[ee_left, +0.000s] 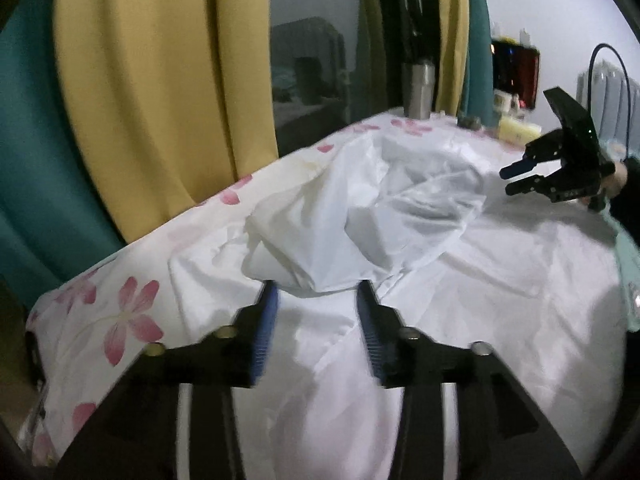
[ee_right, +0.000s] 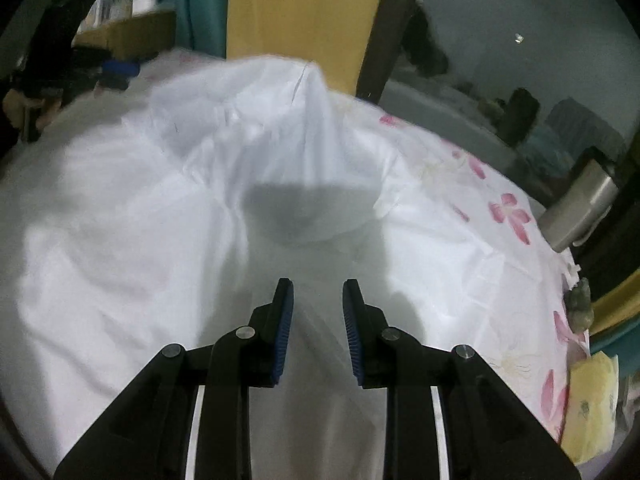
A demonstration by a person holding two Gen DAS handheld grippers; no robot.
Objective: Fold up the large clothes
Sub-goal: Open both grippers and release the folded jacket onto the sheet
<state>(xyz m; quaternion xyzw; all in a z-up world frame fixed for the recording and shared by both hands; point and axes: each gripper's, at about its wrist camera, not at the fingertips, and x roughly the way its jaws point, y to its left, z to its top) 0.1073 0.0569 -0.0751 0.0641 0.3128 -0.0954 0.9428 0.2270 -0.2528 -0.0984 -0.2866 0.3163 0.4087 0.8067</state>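
While between folds: left wrist view, left gripper open, fingers astride a raised fold of white garment, pads not pressing; garment spread over floral sheet. Right wrist view, right gripper parted, empty above cloth. Next: regrasp an edge, probably.

Yellow curtain and teal curtain hang upper left beside a dark window; white wall upper right.
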